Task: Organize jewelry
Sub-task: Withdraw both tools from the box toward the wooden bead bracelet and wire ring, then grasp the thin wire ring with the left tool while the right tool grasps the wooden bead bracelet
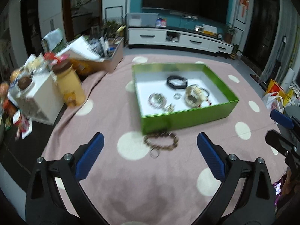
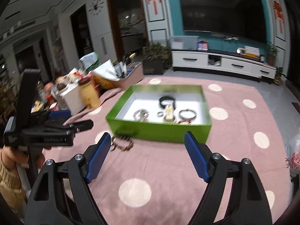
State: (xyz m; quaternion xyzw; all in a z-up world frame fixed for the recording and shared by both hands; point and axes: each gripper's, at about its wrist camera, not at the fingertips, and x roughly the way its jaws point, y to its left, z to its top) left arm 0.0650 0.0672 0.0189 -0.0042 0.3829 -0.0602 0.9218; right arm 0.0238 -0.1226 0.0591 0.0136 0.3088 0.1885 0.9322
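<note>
Pink dotted cloth covers the surface, where the beaded bracelet (image 1: 160, 142) lies at six o'clock of the green box (image 1: 187, 119); both claws, left (image 1: 150, 151) and right (image 2: 146, 151), gape empty, so approach low, straddling beads.

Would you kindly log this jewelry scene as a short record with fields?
surface: pink dotted cloth
container: green box, open top, white inside
in box: black band, several bracelets and rings
outside box: brown bead bracelet and small ring on the cloth, by the box's near wall
left gripper: open, empty
right gripper: open, empty
left of cloth: yellow jar among clutter
</note>
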